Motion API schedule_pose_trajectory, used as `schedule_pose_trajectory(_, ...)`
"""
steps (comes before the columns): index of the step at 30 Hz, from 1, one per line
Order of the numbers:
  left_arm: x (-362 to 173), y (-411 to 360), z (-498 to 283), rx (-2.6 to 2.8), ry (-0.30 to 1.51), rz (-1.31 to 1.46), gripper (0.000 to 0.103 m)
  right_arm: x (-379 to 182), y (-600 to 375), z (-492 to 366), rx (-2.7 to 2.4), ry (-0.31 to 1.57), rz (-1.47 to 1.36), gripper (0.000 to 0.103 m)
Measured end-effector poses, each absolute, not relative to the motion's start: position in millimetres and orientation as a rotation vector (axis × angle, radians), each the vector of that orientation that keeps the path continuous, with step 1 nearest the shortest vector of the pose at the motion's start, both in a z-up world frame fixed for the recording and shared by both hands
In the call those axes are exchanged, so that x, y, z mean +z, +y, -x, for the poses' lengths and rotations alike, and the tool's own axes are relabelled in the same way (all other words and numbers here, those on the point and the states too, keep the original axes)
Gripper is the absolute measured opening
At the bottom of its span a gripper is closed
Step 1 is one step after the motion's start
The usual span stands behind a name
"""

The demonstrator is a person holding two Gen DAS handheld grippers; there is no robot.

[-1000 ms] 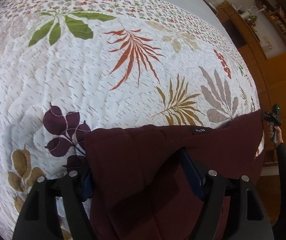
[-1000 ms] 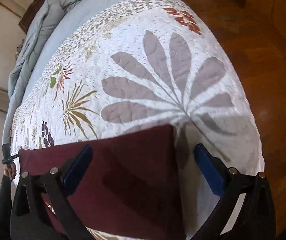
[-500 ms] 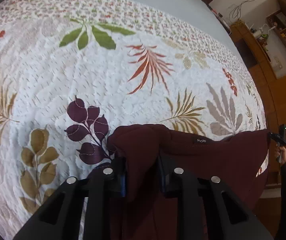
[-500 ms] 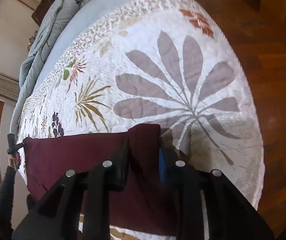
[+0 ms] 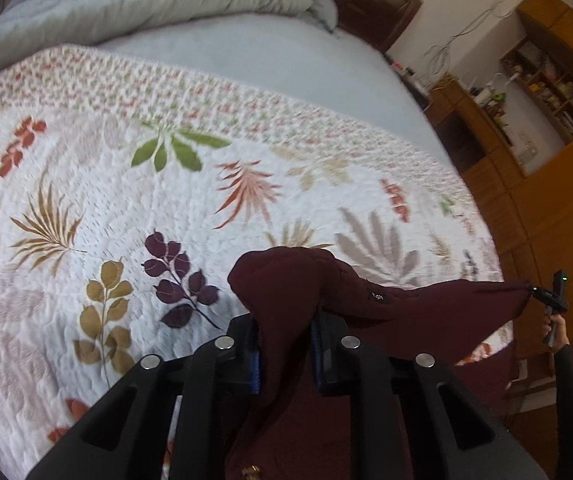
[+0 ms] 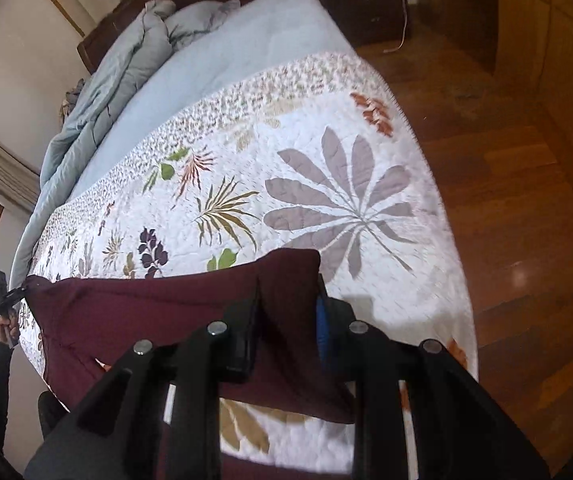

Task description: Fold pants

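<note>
Your left gripper [image 5: 286,344] and right gripper [image 6: 286,320] have just closed, and each now pinches one corner of the maroon pants [image 6: 146,312], lifted off the quilt [image 5: 126,208]. The fold can begin. At twelve o'clock the quilt lies free up to the grey duvet [image 5: 146,4]; at three o'clock the wooden floor [image 6: 526,220] begins.

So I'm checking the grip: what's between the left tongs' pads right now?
A bunched corner of the maroon pants, pinched in the left tongs, clear in the left wrist view. Nothing else sits between the pads.
</note>
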State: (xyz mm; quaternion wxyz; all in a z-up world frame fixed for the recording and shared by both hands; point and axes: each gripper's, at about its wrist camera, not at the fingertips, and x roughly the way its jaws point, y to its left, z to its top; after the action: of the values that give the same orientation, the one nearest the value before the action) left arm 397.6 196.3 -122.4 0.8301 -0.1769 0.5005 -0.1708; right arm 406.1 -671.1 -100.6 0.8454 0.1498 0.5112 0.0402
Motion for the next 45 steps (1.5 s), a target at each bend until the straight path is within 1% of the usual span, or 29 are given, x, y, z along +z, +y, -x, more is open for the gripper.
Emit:
schedule_pose_trajectory(7, -70, 188, -339, -0.412, 0.983, 0.340, 0.018, -82, -672, -347, 0.048, 1.034, -0.299, 0.023)
schedule_pose_trajectory(13, -44, 188, -268, -0.462, 0.907, 0.354, 0.018, -76, -663, -283, 0.036, 0.969, -0.266, 0.023)
schedule_pose_trajectory(16, -46, 194, -234, -0.477, 0.884, 0.381, 0.018, -73, -658, -242, 0.022, 0.913, -0.238, 0.023)
schedule_pose_trajectory(19, -64, 205, -199, -0.478, 0.887, 0.435, 0.018, -84, -651, -205, -0.006, 0.880, -0.203, 0.024)
schedule_pose_trajectory(22, -98, 217, -168, -0.468, 0.937, 0.493, 0.018, -103, -645, -174, -0.034, 0.863, -0.186, 0.026)
schedule_pose_trajectory(23, -108, 218, -162, -0.457, 0.958, 0.493, 0.018, -109, -642, -166, -0.045, 0.862, -0.186, 0.028)
schedule_pose_trajectory(24, -124, 217, -156, -0.437, 1.005, 0.475, 0.021, -119, -636, -156, -0.056, 0.866, -0.178, 0.029)
schedule_pose_trajectory(25, -136, 218, -151, -0.419, 1.045, 0.464, 0.027, -125, -634, -150, -0.057, 0.872, -0.184, 0.031)
schedule_pose_trajectory(27, -162, 222, -142, -0.354, 1.130, 0.459, 0.035, -144, -630, -139, -0.084, 0.908, -0.206, 0.036)
schedule_pose_trajectory(28, -171, 225, -138, -0.320, 1.167, 0.451, 0.046, -149, -629, -133, -0.096, 0.916, -0.217, 0.040)
schedule_pose_trajectory(29, -177, 228, -133, -0.272, 1.191, 0.436, 0.055, -154, -630, -128, -0.114, 0.920, -0.234, 0.052)
schedule_pose_trajectory(30, -181, 233, -126, -0.231, 1.195, 0.434, 0.072, -160, -632, -121, -0.145, 0.925, -0.273, 0.061)
schedule_pose_trajectory(31, -183, 238, -120, -0.201, 1.191, 0.441, 0.078, -163, -635, -115, -0.162, 0.926, -0.306, 0.063)
schedule_pose_trajectory(34, -177, 268, -96, -0.090, 1.160, 0.525, 0.078, -171, -638, -98, -0.185, 0.922, -0.411, 0.066)
schedule_pose_trajectory(37, -152, 278, -69, -0.063, 1.047, 0.628, 0.078, -180, -642, -82, -0.180, 0.910, -0.576, 0.067)
schedule_pose_trajectory(38, -142, 271, -62, -0.109, 1.009, 0.655, 0.079, -183, -642, -78, -0.168, 0.898, -0.638, 0.069)
schedule_pose_trajectory(39, -137, 263, -60, -0.148, 0.990, 0.677, 0.080, -187, -641, -73, -0.151, 0.878, -0.710, 0.073)
schedule_pose_trajectory(40, -135, 254, -60, -0.192, 0.969, 0.715, 0.085, -190, -641, -71, -0.134, 0.864, -0.767, 0.073)
schedule_pose_trajectory(41, -136, 241, -63, -0.256, 0.961, 0.776, 0.086, -192, -639, -69, -0.122, 0.849, -0.820, 0.073)
schedule_pose_trajectory(43, -145, 222, -73, -0.316, 0.981, 0.854, 0.086, -199, -635, -69, -0.086, 0.818, -0.928, 0.074)
schedule_pose_trajectory(45, -157, 208, -88, -0.296, 1.018, 0.867, 0.086, -202, -627, -74, -0.073, 0.814, -0.963, 0.074)
